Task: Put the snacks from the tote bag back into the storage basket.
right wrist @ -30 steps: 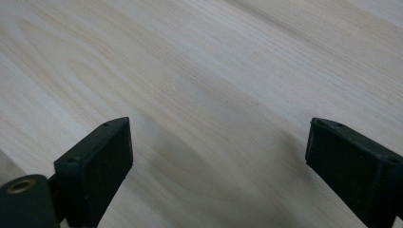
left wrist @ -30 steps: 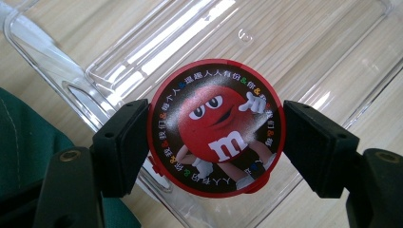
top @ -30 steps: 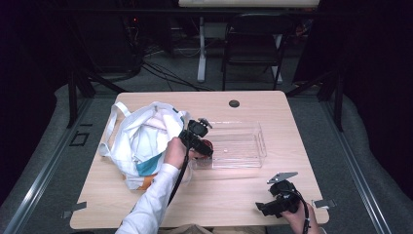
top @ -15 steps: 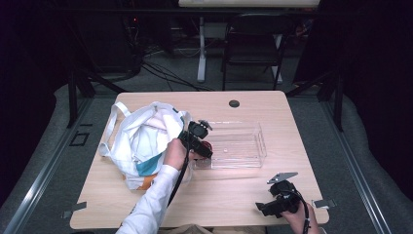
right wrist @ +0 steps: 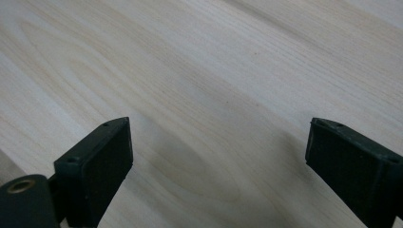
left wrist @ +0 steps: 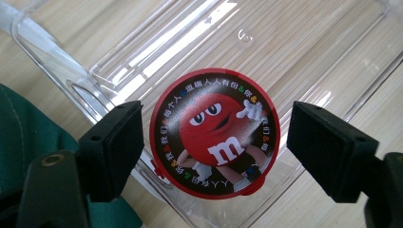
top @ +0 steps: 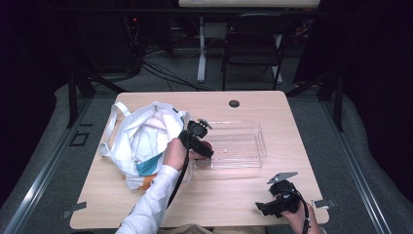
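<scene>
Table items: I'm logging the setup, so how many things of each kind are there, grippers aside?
Cloth bag: 1
Clear plastic tray: 1
Round red candy tin: 1
Total: 3

A long white sleeve (top: pixel 148 204) covers the person's left arm down to the wrist. Both grippers are black: the left gripper (left wrist: pixel 216 142) and the right gripper (right wrist: pixel 218 164) each end in two blocky jaws faced with matte rubber pads. A black cable trails from each, and the right one carries a grey three-cornered plate (top: pixel 281 176) on top
</scene>
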A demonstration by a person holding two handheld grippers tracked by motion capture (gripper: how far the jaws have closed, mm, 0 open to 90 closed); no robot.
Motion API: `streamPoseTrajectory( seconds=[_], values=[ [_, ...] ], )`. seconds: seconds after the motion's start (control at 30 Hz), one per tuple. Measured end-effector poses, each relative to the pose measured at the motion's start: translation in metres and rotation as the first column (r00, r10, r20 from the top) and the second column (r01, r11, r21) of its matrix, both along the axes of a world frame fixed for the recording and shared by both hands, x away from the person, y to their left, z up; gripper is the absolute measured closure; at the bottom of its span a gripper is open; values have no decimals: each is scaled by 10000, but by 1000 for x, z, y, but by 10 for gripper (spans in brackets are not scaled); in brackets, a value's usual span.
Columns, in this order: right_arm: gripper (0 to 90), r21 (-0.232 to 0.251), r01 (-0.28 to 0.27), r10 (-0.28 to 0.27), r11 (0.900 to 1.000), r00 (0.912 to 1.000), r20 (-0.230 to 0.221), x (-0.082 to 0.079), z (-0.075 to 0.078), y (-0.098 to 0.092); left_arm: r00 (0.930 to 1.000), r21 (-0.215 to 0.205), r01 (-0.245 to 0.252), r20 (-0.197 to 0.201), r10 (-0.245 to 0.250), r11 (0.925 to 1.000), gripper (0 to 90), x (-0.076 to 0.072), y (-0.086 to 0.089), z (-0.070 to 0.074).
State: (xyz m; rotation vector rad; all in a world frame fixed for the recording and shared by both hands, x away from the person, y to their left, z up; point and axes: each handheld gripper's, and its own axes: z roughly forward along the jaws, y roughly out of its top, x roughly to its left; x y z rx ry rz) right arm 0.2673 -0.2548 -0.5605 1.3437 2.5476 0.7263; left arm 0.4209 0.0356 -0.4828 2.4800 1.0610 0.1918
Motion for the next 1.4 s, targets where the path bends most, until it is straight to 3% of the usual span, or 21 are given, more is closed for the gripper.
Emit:
streamPoseTrajectory(
  seconds=[0.07, 0.1, 0.13, 0.2, 0.57, 0.63, 0.67, 1.03, 1.4],
  values=[
    [80, 24, 61, -61, 10000, 10000, 1, 0, 0, 1, 10000, -48, 65, 73, -64, 10000, 170, 0, 1, 3],
    [80, 355, 281, -289, 9990, 9994, 202, 0, -3, 2, 9999, -98, 47, 121, -46, 9999, 158, 0, 2, 6],
    [80, -84, 17, -17, 10000, 10000, 32, 2, 0, 0, 9998, -170, 73, 192, -70, 9998, 150, 0, 3, 8],
    [80, -102, 5, -5, 9999, 10000, -2, 1, 0, 1, 9995, -304, 63, 312, -53, 9995, 131, -1, 4, 13],
    [80, -5, 216, -216, 9998, 9998, 17, -7, 1, -6, 9962, -287, -8, 865, 32, 9996, 49, -2, 14, 38],
    [80, 232, 354, -358, 9991, 9992, 169, -7, -1, -4, 9957, -315, -53, 917, 82, 9995, 40, -3, 17, 42],
    [80, -45, 188, -188, 9998, 9998, 52, -7, 1, -5, 9954, -329, -82, 955, 113, 9994, 37, -4, 20, 44],
    [80, 54, 197, -197, 9998, 9998, 55, -8, 1, -6, 9903, -153, -375, 1330, 392, 9992, 19, -10, 45, 58],
    [80, -93, 215, -214, 9997, 9997, 77, -9, 2, -5, 9810, -102, -726, 1795, 733, 9973, 7, -24, 80, 70]
  ],
)
